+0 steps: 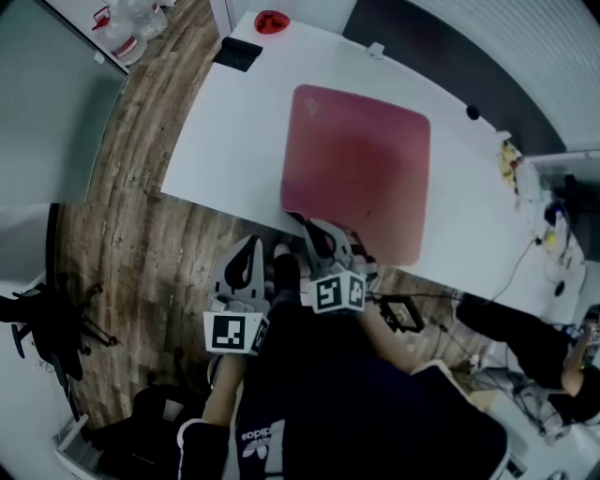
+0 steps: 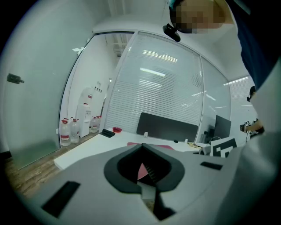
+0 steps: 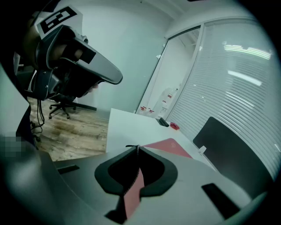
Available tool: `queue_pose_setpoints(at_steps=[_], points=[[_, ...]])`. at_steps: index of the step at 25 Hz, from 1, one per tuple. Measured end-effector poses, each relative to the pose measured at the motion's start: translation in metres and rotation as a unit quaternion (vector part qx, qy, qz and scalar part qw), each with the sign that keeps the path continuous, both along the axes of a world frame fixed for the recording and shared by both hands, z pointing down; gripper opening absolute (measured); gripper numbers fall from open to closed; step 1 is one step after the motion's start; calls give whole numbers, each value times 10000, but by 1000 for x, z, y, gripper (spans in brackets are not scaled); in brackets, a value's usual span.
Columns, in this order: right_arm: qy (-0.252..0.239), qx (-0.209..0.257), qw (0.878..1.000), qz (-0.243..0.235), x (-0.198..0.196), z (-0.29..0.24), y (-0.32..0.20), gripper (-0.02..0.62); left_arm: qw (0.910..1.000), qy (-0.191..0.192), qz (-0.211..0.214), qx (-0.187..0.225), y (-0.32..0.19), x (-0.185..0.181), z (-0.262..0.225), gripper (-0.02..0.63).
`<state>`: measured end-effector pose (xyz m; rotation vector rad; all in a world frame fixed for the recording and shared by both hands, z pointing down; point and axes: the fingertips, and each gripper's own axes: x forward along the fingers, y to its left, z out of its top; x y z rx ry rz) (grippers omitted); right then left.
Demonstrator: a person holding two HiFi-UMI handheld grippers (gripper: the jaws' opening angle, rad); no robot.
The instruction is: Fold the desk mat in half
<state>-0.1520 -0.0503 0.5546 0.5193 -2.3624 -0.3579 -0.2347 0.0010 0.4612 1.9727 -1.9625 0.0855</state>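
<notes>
Mat [image 1: 361,173]: pink, lying flat on the white table [image 1: 234,122], close to its near side.
Right gripper [image 3: 137,147]: my jaws are pinched on the mat's near edge, with a pink strip running between the pads.
Left gripper [image 2: 142,145]: my jaw tips are together. It sits off the table's near side, beside the right gripper and apart from the mat. The pink showing behind its tips is probably the mat beyond, not something gripped.
Far corner: red dish [image 1: 270,21], black object [image 1: 236,53].
</notes>
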Motion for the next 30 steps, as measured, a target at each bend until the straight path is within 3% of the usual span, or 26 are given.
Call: queue_pose_setpoints(at_steps=[13,30], points=[[-209,328,9978,531,34,-30,-72,17,9986,-109,408,313,-62,28,-23,3],[-335,636,9937,856,72,-49,-166,17,9975,-109,459,524,-131,56,-41,3]])
